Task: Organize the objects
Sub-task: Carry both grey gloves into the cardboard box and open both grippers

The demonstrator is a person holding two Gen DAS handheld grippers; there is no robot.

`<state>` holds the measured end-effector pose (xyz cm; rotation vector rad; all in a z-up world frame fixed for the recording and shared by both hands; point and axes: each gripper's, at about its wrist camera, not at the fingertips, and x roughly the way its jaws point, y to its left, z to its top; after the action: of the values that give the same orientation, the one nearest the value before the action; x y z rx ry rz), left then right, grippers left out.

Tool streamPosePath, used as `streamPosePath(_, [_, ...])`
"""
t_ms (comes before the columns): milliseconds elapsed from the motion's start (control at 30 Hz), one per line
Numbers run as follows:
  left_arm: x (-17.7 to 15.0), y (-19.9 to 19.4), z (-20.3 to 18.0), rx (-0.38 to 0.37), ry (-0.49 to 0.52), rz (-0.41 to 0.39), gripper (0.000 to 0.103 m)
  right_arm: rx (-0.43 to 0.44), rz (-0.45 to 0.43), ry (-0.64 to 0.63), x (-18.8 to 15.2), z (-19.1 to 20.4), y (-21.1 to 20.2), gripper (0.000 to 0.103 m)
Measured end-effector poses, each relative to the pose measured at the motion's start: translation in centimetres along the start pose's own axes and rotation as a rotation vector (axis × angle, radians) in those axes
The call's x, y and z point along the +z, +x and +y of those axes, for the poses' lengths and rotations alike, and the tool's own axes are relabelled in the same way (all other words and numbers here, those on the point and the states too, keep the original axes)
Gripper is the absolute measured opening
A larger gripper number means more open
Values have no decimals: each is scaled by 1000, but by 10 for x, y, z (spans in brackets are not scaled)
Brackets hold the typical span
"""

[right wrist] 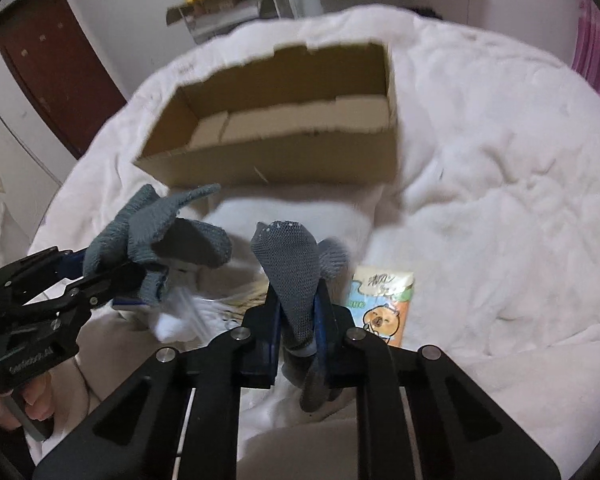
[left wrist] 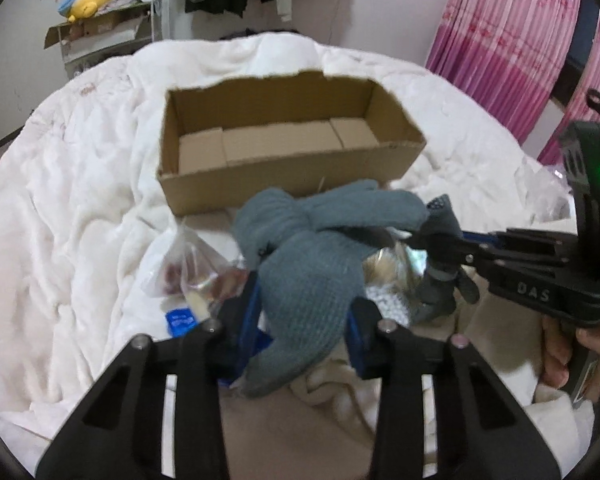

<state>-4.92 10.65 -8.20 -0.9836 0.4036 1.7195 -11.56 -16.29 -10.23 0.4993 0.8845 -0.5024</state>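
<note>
My left gripper (left wrist: pixel 306 312) is shut on a grey-blue knit glove (left wrist: pixel 312 248) and holds it above the bed, just in front of an open, empty cardboard box (left wrist: pixel 284 176). My right gripper (right wrist: pixel 296 312) is shut on a darker grey mesh sock (right wrist: pixel 290 268). In the left wrist view the right gripper (left wrist: pixel 440 240) comes in from the right, with the sock (left wrist: pixel 440 284) hanging from it. In the right wrist view the left gripper (right wrist: pixel 112 276) with the glove (right wrist: pixel 156 232) is at the left, and the box (right wrist: pixel 284 160) lies ahead.
A white quilt (left wrist: pixel 80 200) covers the bed. Below the glove lie a clear plastic bag (left wrist: pixel 192 268) with snacks and a blue packet (left wrist: pixel 180 322). A tissue pack (right wrist: pixel 380 304) with a cartoon print lies right of my right gripper. Pink curtains (left wrist: pixel 500 32) hang at the right.
</note>
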Motion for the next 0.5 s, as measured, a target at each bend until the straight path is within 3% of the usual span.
streamPosePath(233, [25,-41,-1,-66,-19,-111,37,8,-103,-17,18,11,-50,15])
streamPosePath(467, [65,-54,-10,-86,30,-179,37,-16,-182,-74,58,16,-73,15])
streamPosePath(500, [70,-51,-9,-81,26,-186,37,-32,-203,-83,79,8,-67,15])
